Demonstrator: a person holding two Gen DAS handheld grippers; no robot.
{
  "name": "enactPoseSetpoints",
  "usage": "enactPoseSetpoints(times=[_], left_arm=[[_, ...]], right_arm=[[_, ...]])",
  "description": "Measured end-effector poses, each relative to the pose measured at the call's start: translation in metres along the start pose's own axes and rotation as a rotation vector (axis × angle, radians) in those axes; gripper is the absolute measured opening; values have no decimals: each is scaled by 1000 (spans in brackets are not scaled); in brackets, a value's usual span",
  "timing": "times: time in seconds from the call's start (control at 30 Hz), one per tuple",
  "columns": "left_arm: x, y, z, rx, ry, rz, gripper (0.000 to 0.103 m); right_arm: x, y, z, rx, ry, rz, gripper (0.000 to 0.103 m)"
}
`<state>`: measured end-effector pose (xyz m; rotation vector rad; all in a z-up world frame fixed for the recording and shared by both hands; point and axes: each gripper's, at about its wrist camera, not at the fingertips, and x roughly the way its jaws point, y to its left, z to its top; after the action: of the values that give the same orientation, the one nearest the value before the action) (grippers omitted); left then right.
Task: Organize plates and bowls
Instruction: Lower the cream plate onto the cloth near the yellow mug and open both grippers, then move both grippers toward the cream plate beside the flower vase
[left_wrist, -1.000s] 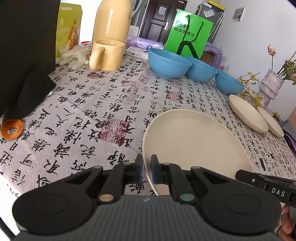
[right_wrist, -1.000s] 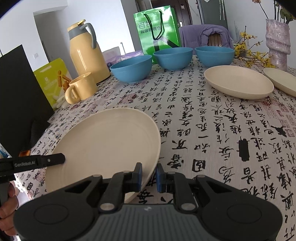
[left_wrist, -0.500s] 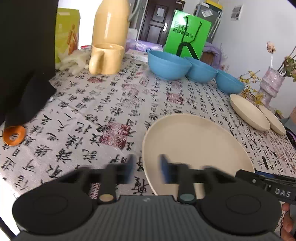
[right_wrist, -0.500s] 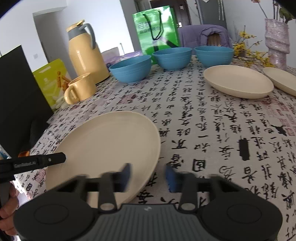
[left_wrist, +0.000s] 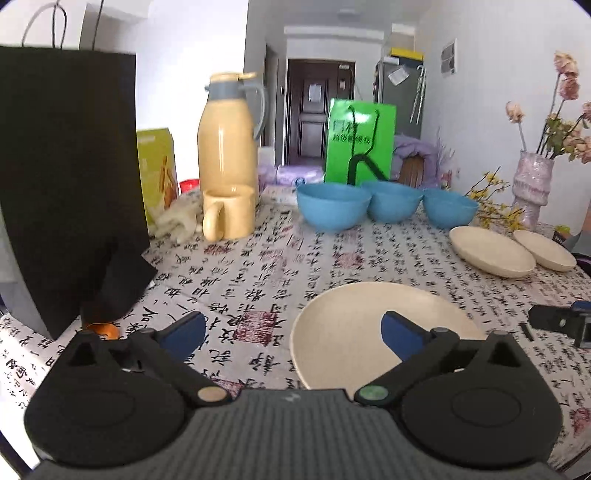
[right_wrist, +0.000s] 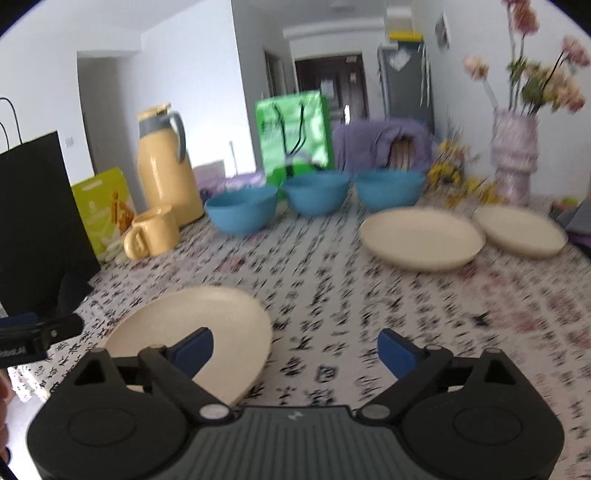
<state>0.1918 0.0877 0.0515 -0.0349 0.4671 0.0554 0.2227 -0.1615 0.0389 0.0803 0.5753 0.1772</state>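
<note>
Both grippers off near plate (left_wrist: 351, 325) since earlier frame, jaws opening, nothing between. Left gripper (left_wrist: 291, 330), right gripper (right_wrist: 295, 349) spread wide above surface (left_wrist: 258, 266). Plate flat on surface, near edge; three blue bowls (left_wrist: 334, 210) far side.

White walls (left_wrist: 192, 55), dark door (left_wrist: 319, 110) down hallway, bright daylight
</note>
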Motion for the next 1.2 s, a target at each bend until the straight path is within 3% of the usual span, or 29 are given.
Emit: enactPoseSetpoints(times=[0.2,0.4,0.63,0.83,1.2], left_arm=[[-41,-24,-14,-9,-49,-24,103],[-84,-55,-36,68,-130,-36,103],[-101,-88,-69,78,-98,-110,103],[-109,-114,-83,153,-103,-162,103],[-77,-148,-54,194,-110,-216,103]], right_arm=[[-59,-18,-9,-74,-119,-57,103],[-109,-39,-41,-105,-176,-124,103],[-147,-59,-93,-57,-186,-158,103],[-153,-68,-125,-44,-172,-201,103],[-148,-107,-114,36,-186,-266,103]])
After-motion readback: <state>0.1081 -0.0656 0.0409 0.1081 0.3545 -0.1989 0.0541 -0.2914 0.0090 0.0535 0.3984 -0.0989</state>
